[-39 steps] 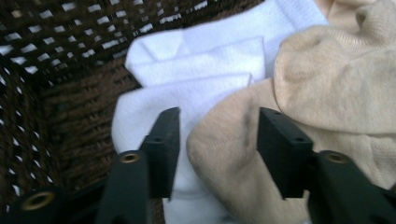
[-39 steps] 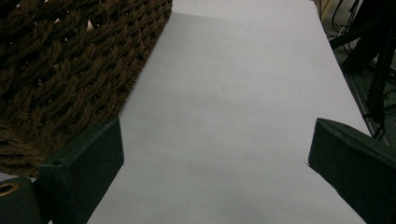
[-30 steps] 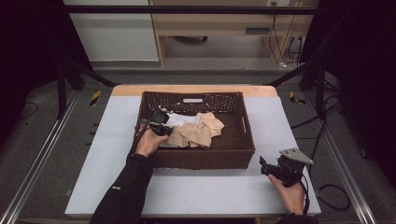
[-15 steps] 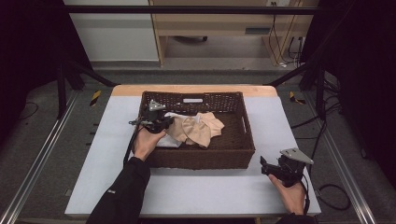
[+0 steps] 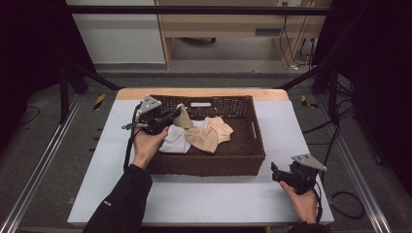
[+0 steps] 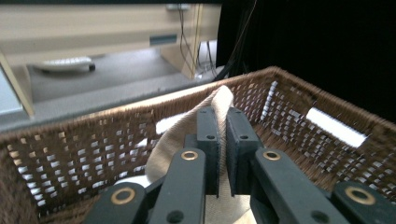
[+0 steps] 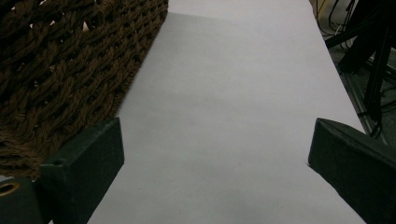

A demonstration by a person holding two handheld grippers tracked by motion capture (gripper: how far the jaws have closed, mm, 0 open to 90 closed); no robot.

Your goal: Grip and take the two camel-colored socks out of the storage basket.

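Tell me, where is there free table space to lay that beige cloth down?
Bare tabletop lies between the basket and the near edge, and in strips either side of it. The basket itself is crowded with the beige cloth and white cloth.

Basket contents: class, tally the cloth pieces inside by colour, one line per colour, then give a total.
Beige cloths: 2, one pinched in the left tongs, one lying in the basket
White cloths: 1
Total: 3
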